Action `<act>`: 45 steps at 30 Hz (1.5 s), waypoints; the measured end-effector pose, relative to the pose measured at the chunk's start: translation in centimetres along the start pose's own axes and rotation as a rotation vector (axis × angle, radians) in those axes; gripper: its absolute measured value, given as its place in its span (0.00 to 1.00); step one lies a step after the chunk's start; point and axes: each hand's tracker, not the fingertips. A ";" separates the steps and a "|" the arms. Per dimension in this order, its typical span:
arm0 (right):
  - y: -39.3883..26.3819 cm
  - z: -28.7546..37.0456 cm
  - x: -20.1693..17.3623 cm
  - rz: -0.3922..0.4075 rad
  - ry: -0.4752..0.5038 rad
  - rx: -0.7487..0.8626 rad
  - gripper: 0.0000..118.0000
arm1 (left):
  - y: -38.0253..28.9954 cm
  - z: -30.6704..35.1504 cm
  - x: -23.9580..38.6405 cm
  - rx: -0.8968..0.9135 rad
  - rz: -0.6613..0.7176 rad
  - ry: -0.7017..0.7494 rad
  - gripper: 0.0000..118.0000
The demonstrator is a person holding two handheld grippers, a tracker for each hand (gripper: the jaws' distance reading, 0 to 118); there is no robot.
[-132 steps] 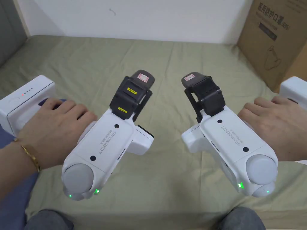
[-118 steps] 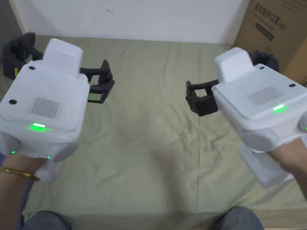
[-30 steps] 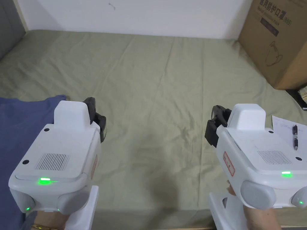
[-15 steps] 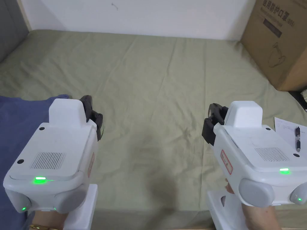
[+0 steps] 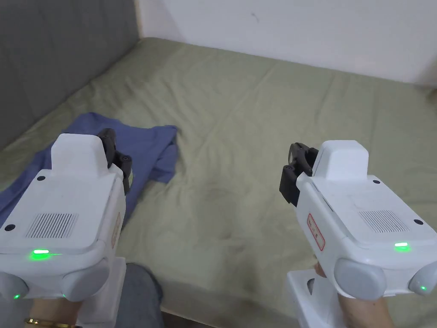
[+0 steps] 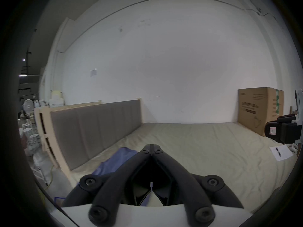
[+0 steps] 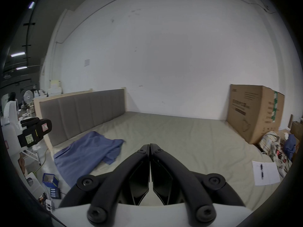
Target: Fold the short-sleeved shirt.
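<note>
Near-left bed edge: blue shirt (image 5: pixel 149 147) was left rumpled, half overhanging.
Grippers: left gripper (image 6: pixel 151 150) and right gripper (image 7: pixel 149 148) were held closed, empty.
Risk: shirt could get dragged off if grabbed carelessly.

A bed (image 5: pixel 264 128) covered with a creased olive-green sheet (image 7: pixel 180 140) carries everything. A blue shirt (image 5: pixel 149 145) lies rumpled on the sheet, just ahead of and partly under the left gripper (image 5: pixel 123 164), well to the left of the right gripper (image 5: pixel 294 171); in the right gripper view its lower part hangs over the bed's near edge. A white sheet of paper (image 7: pixel 265 173) with a black pen (image 7: pixel 261 171) on top lies flat on the bed to the right of the right gripper. Farther off on that side, a big cardboard box (image 7: pixel 255 112) stands at the bed's far right corner; whether it rests on the sheet cannot be told.
</note>
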 end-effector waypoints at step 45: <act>-1.0 -10.0 -3.3 0.025 0.154 -0.142 0.00 | -4.1 -33.8 -7.9 -0.745 -0.004 -0.031 1.00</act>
